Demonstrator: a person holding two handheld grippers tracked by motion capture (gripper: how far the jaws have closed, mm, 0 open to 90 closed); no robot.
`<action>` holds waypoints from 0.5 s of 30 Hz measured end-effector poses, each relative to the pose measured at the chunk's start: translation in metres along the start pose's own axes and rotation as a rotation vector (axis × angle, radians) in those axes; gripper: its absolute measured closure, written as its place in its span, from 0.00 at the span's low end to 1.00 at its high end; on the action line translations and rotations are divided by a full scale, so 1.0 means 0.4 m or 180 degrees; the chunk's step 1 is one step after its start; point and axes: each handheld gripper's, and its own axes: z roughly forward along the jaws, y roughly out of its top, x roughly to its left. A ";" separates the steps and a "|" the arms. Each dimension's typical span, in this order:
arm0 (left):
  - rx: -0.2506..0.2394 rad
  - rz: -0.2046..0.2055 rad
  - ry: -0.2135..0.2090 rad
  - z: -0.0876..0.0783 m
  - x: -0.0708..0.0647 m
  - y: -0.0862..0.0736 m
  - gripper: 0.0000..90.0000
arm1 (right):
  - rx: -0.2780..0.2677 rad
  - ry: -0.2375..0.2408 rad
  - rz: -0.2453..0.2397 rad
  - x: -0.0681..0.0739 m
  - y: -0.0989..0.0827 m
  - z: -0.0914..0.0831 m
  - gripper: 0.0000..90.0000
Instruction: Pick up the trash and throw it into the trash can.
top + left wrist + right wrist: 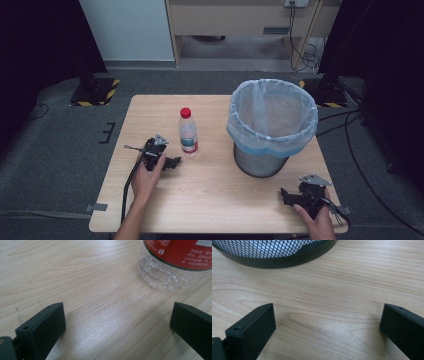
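Observation:
A clear plastic water bottle (188, 132) with a red cap and red label stands upright near the middle of the wooden table (215, 190). My left gripper (175, 162) rests low on the table just to its left and nearer me, jaws wide open with nothing between them. In the left gripper view the bottle's base (165, 272) sits ahead and to the right of the open jaws. A black mesh bin (271, 127) lined with a pale blue bag stands at the right. My right gripper (285, 196) lies open near the front right corner, and the bin's base (274, 255) shows ahead of it.
The table's front edge (215, 231) runs just behind both hands. Bare wood lies between the two grippers. Beyond the table are grey floor, black stands with yellow striped bases (95, 90) and trailing cables (360, 165).

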 end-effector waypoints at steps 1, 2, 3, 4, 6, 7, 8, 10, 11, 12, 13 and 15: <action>0.0000 0.0000 0.0000 0.000 0.000 0.000 0.00 | 0.0000 -0.0001 0.0001 0.000 0.000 0.000 0.00; 0.0001 -0.0014 0.0015 -0.001 -0.001 -0.001 0.00 | 0.0000 -0.0001 0.0001 0.000 0.000 0.000 0.00; -0.0001 -0.0034 0.0034 -0.002 -0.003 -0.002 0.00 | 0.0000 -0.0005 0.0004 0.000 0.000 0.000 0.00; -0.0005 -0.0063 0.0054 -0.003 -0.002 -0.003 0.00 | -0.0004 -0.0013 0.0017 0.000 0.000 0.001 0.00; -0.0006 -0.0073 0.0064 -0.002 -0.002 -0.003 0.00 | -0.0003 -0.0018 0.0037 0.001 0.001 0.001 0.00; -0.0005 -0.0079 0.0071 -0.002 -0.001 -0.003 0.00 | -0.0003 -0.0018 0.0037 0.001 0.001 0.001 0.00; -0.0004 -0.0098 0.0093 -0.001 -0.002 -0.001 0.00 | -0.0002 -0.0019 0.0035 0.000 0.001 0.001 0.00; -0.0003 -0.0109 0.0107 0.000 -0.003 -0.001 0.00 | -0.0002 -0.0019 0.0034 0.001 0.001 0.001 0.00; -0.0003 -0.0109 0.0107 0.000 -0.003 -0.001 0.00 | -0.0002 -0.0019 0.0034 0.001 0.001 0.001 0.00; -0.0005 -0.0111 0.0109 0.000 -0.004 -0.001 0.00 | -0.0004 -0.0018 0.0036 0.001 0.001 0.001 0.00; -0.0005 -0.0111 0.0109 0.000 -0.004 -0.001 0.00 | -0.0002 -0.0019 0.0034 0.000 0.001 0.001 0.00; -0.0002 -0.0112 0.0110 0.000 -0.003 0.000 0.00 | -0.0003 -0.0019 0.0038 0.001 0.001 0.001 0.00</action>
